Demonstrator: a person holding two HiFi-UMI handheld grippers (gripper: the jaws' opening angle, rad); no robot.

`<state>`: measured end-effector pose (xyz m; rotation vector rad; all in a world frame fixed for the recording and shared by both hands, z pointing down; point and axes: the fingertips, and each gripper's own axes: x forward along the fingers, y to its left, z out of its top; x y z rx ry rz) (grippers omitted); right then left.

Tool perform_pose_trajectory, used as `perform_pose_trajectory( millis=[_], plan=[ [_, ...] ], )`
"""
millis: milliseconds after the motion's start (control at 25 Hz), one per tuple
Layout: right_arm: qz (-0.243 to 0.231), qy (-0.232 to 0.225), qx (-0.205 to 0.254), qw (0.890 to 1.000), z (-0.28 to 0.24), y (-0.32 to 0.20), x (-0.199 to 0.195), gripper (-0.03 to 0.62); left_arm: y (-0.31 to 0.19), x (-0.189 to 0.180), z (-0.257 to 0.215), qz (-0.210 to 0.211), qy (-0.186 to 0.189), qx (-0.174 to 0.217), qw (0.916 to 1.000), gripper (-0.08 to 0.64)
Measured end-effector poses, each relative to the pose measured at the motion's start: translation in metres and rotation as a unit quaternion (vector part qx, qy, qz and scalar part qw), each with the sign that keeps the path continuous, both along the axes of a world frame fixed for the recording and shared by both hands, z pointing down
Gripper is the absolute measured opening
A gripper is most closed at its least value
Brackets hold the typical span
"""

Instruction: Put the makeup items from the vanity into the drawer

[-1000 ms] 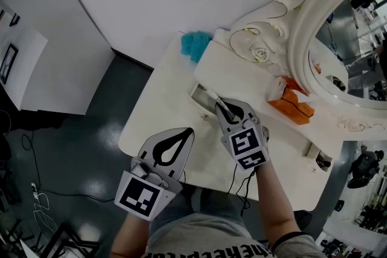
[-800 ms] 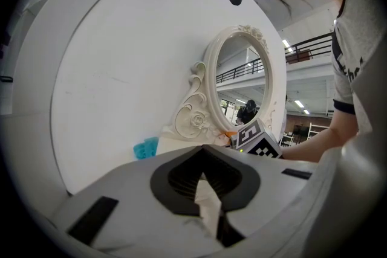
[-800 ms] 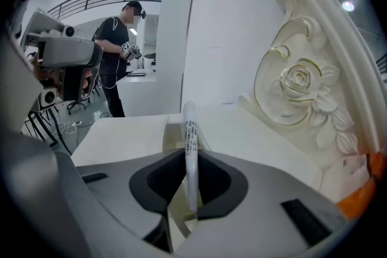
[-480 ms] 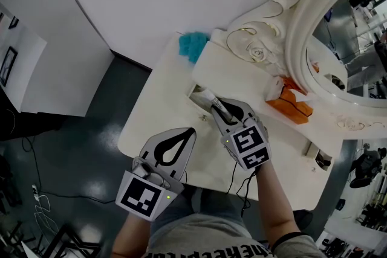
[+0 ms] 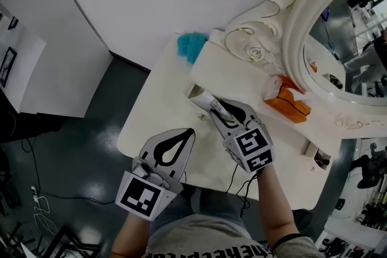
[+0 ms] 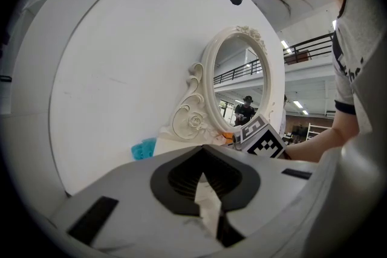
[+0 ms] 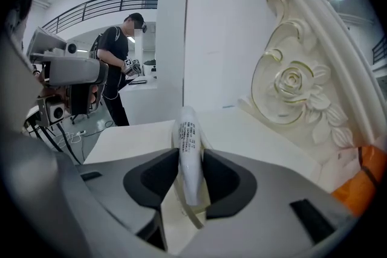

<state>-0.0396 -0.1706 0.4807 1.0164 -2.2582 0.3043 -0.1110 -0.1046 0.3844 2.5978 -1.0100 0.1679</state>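
Right claw point(image 5: 216, 107) swung left since before, jaws just opening round white tube point(image 7: 186, 148) over drawer point(image 5: 195, 93), left claw point(image 5: 188, 132) closed, empty.

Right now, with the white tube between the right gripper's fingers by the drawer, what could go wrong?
1. The fingers of the right gripper have just been opening with the tube between them. It points down at a slant, so it may slide out, hit the rim of the drawer and land on the table.
2. The tube sits close between both fingers and may catch; pulling back now could drag it away from the drawer.
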Motion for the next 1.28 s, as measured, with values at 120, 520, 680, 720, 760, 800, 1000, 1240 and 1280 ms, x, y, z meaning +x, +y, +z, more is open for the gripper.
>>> perform_pose_trajectory(
  millis=[120,520,680,720,760,800,1000,1240,1280],
  plan=[
    [0.002,0.003,0.000,1.000,0.000,0.001,0.004,0.165,0.001,0.000,0.000,0.001,0.000,-0.001,1.0000,0.018],
    [0.029,-0.013,-0.003,0.999,-0.003,0.000,0.008,0.201,0.004,0.002,-0.001,0.004,0.002,0.000,1.0000,0.018],
    [0.022,0.007,-0.008,1.000,0.003,0.003,0.009,0.213,0.004,0.001,-0.001,0.004,0.002,0.000,1.0000,0.018],
    [0.018,0.013,-0.009,1.000,0.005,0.003,0.009,0.223,0.004,0.002,-0.001,0.004,0.002,0.001,1.0000,0.018],
    [0.017,0.016,-0.009,1.000,0.006,0.003,0.009,0.229,0.004,0.002,-0.001,0.004,0.002,0.001,1.0000,0.018],
    [0.018,0.017,-0.009,1.000,0.007,0.003,0.010,0.230,0.004,0.003,-0.001,0.005,0.002,0.001,1.0000,0.018],
    [0.018,0.009,-0.011,1.000,0.004,0.004,0.012,0.236,0.003,0.003,-0.001,0.005,0.002,0.001,1.0000,0.017],
    [0.015,0.000,-0.002,1.000,-0.004,0.007,0.014,0.236,0.004,0.008,-0.002,0.009,0.003,0.001,1.0000,0.018],
    [0.015,-0.002,-0.001,1.000,-0.005,0.008,0.014,0.236,0.004,0.008,-0.002,0.009,0.003,0.001,1.0000,0.018]
  ],
)
